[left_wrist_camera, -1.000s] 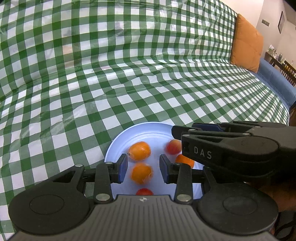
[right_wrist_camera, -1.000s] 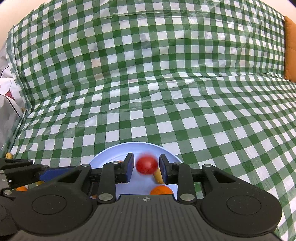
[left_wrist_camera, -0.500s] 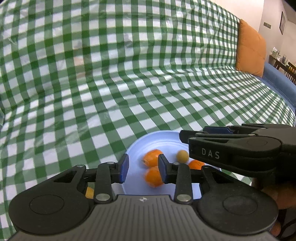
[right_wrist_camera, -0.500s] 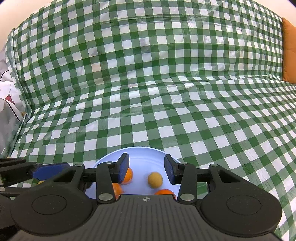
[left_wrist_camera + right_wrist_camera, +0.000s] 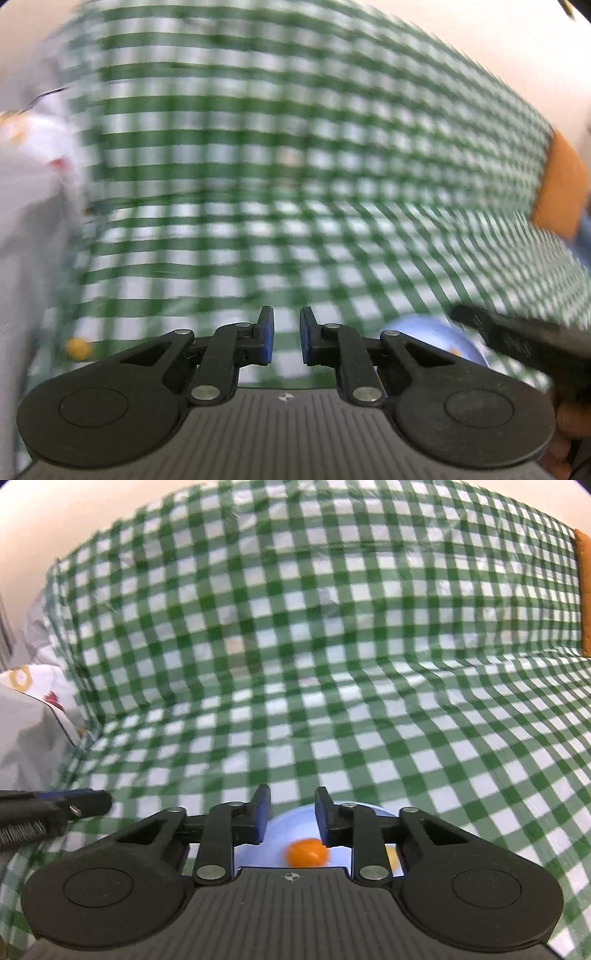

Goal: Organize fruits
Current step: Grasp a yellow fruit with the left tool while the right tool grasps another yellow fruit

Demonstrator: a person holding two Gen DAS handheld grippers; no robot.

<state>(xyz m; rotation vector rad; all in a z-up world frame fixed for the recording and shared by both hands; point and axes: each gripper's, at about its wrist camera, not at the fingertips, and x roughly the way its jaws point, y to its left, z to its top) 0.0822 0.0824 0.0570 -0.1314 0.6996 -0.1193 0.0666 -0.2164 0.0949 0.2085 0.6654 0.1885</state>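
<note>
Left tongs [image 5: 287,341]: narrow, empty, left of blue plate [image 5: 424,332], near stray yellow fruit [image 5: 76,348].
Right tongs [image 5: 291,821]: narrow, empty, over plate's orange fruit [image 5: 307,853].

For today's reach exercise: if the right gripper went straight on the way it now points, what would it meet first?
Probably the blue plate, which shows in the gap of the right gripper, near the orange fruit; beyond lies checked cloth. Depth is unclear.

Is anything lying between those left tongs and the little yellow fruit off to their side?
Only bare green-checked cloth, in the blurred left wrist view, between the tongs and the yellow fruit.
</note>
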